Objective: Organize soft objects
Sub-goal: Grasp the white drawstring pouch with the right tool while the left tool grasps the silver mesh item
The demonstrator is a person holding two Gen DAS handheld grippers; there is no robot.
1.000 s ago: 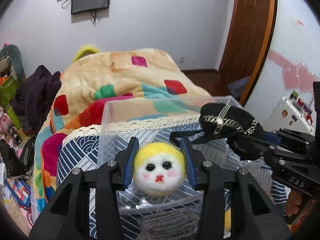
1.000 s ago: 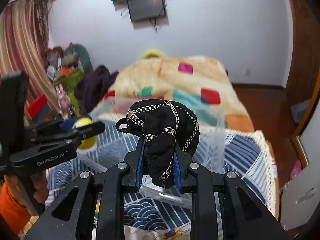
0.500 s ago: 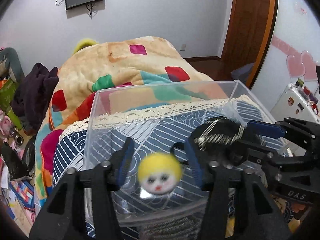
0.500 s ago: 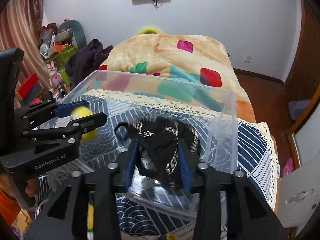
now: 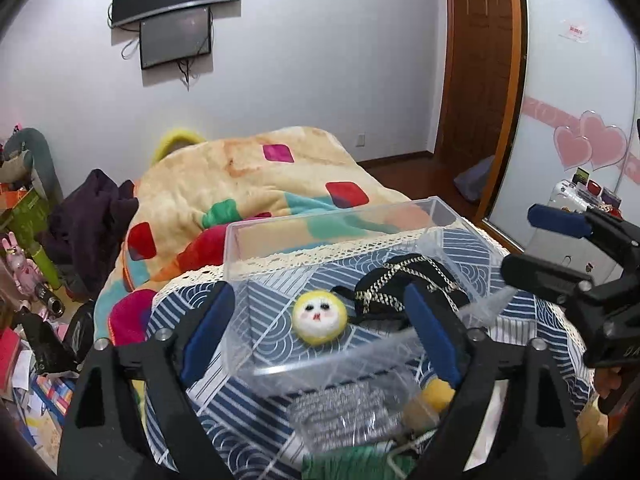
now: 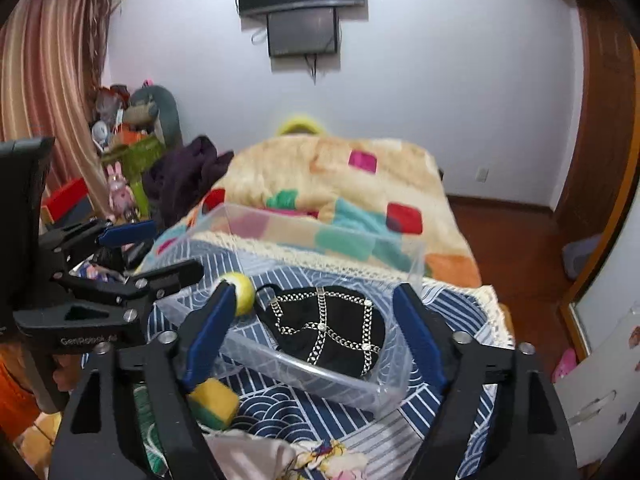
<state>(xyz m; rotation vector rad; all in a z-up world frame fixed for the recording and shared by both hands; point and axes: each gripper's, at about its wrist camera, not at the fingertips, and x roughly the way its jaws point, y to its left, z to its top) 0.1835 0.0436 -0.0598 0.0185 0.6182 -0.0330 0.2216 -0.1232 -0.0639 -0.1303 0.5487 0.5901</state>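
The left gripper (image 5: 316, 320) hovers at the near edge of the clear bin (image 5: 304, 224), its jaws spread wide with nothing between them. The doll head (image 5: 318, 317), a yellow-and-white felt ball with a painted face, lies face up on the bin floor at the left side, well clear of both blue pads. This open stance suits a release: the item rests inside the walls, so no grip is needed.

To the right of the doll head, nearly touching it, lies the black cap (image 6: 332, 330) with its silver chain trim. It sits flat on the bin floor and fills the right half. Placing both items side by side in one container keeps the soft goods grouped and stops the round doll head from rolling off.

The right gripper (image 6: 312, 328) hovers above the cap, jaws likewise wide apart and empty, with the cap visible below and between them.

The bin stands on a blue-patterned cloth (image 5: 248, 408) that covers the surface. On that cloth, outside the bin and near the grippers, lie a yellow sponge (image 6: 214, 402), a grey knitted piece (image 5: 344, 412) and some pale fabric (image 6: 256, 456). In my judgement these are the items left to sort; each gripper is free to reach for one.
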